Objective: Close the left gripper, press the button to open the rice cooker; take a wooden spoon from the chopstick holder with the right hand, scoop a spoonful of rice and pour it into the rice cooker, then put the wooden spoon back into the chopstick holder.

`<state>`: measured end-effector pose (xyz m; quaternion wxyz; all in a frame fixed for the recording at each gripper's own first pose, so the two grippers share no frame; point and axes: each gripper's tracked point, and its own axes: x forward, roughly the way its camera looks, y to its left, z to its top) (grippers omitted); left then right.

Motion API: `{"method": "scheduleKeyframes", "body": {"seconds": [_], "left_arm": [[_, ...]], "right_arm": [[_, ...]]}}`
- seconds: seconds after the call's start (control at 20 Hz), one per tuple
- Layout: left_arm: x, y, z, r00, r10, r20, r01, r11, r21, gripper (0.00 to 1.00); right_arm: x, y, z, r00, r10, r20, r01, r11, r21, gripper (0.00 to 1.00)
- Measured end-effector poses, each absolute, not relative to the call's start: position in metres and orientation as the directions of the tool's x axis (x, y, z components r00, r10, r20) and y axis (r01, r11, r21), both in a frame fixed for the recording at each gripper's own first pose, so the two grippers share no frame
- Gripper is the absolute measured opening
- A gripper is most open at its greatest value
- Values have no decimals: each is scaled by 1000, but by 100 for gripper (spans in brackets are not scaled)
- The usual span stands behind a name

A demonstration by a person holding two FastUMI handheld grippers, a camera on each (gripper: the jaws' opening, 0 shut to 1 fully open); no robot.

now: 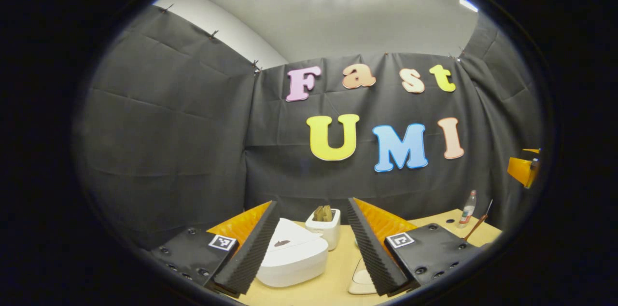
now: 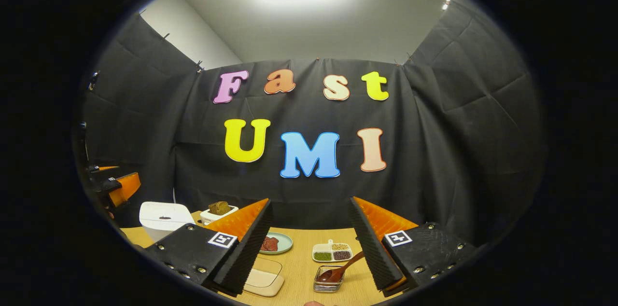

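Note:
The white rice cooker [image 1: 292,257] stands with its lid down, straight ahead between the fingers of my left gripper [image 1: 313,209], which is open and holds nothing. A dark button [image 1: 281,243] sits on the lid. The cooker [image 2: 161,219] also appears at the far left of the right gripper view. My right gripper [image 2: 310,204] is open and empty above the table. Just below it a wooden spoon [image 2: 344,267] leans in a small wire holder [image 2: 328,283], bowl down. A white divided dish [image 2: 332,252] of grains lies behind the holder.
A white box of brown pieces [image 1: 324,221] stands behind the cooker. A green plate [image 2: 275,243] and a flat beige tray [image 2: 263,279] lie on the wooden table [image 2: 301,267]. A bottle [image 1: 467,209] stands at the table's far right corner. Black cloth walls close the booth.

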<state>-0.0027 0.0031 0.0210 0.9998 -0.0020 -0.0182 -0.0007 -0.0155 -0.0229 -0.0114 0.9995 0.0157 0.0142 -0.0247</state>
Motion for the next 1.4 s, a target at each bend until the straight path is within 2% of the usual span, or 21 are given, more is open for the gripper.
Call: {"method": "scheduleKeyframes", "body": {"seconds": [0.2,0.25,0.35,0.45,0.5,0.6,1.05,1.4], "left_arm": [[-4,0,23,998,-40,47,40,999,-8,72],[-4,4,24,998,-34,46,35,999,-5,74],[-5,6,17,999,-39,32,39,999,3,45],[-2,11,19,999,-40,31,40,999,5,31],[0,12,19,999,-38,30,38,999,3,18],[-3,22,22,999,-13,32,13,1000,0,9],[52,45,-1,998,-62,-19,61,997,-37,9],[107,75,-54,990,-75,-117,71,997,-41,9]], "right_arm": [[-16,-19,-13,999,-45,-31,45,999,23,95],[-16,-18,-13,999,-44,-31,44,999,21,95],[-17,-16,-12,999,-41,-28,42,999,19,95],[-18,-13,-13,999,-40,-28,40,999,15,95],[-19,-14,-13,999,-41,-29,42,999,11,95],[-19,-14,-14,998,-48,-33,48,999,10,95],[-18,-10,-15,995,-96,-40,96,995,-4,95],[-22,-10,-21,986,-158,-57,157,987,-21,95]]}}
